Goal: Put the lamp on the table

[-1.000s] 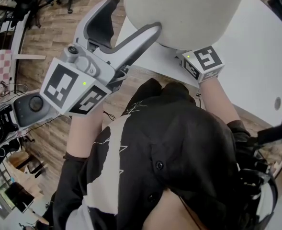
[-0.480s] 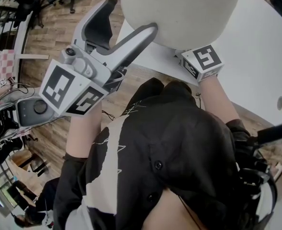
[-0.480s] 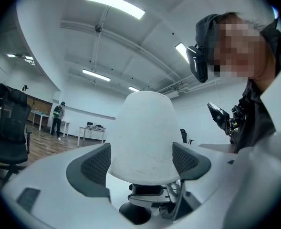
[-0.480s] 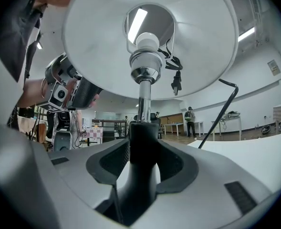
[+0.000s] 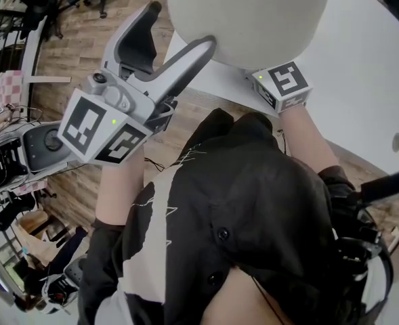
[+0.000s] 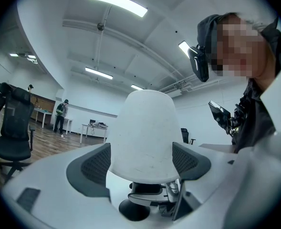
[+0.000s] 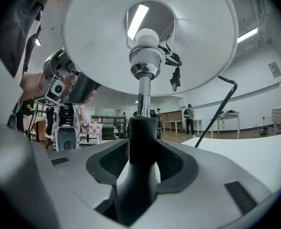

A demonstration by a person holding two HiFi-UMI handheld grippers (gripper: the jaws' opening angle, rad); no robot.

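White table (image 5: 365,66), wood floor (image 5: 70,53); left fingers (image 6: 95,163) tight on lampshade (image 6: 142,137), right fingers (image 7: 114,161) on lamp stem (image 7: 142,140).

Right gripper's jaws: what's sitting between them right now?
The lamp's black stem, clamped from both sides; the right gripper view shows it, below the shade.

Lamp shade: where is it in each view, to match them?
Head view: lamp shade top centre, over the white table.
Left gripper view: lamp shade centre, between the jaws.
Right gripper view: lamp shade top, from underneath, above the stem.
Shared landmark: white table, right in head view, lower right in right gripper view.
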